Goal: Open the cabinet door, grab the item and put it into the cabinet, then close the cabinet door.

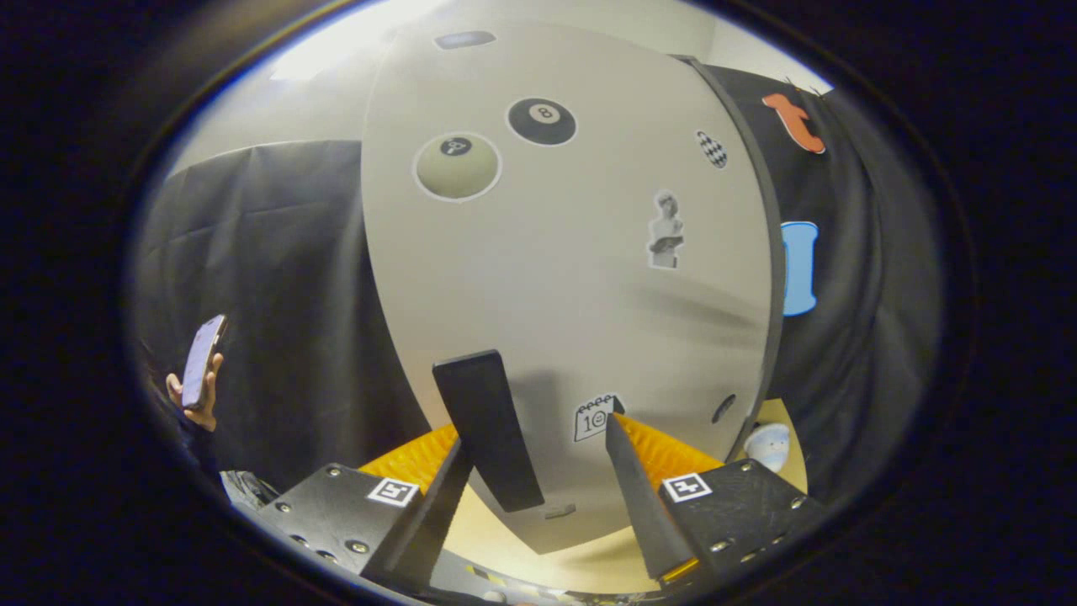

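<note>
Gripper view has the cabinet door (pixel 572 295) square ahead, a pale grey panel standing upright and very close, its dark edge (pixel 770 252) running down the right side. Stickers dot its face: a black eight-ball (pixel 542 121), a pale ball (pixel 458 167), a small bust (pixel 665 229), a checkered oval (pixel 712 149) and a little calendar (pixel 596 417) low down between the fingers. The gripper (pixel 559 438) points straight at the door's lower part with its fingers spread wide and nothing held between them; the left finger (pixel 488 429) rises tall against the panel, the right finger (pixel 633 480) leans beside the calendar sticker. Whether either tip touches the door cannot be told. Just past the door's right edge, low on the light tabletop (pixel 791 459), sits a small white and blue item (pixel 767 444). Off to the left, against the black cloth, a person's hand (pixel 195 396) holds up a phone (pixel 204 360).
</note>
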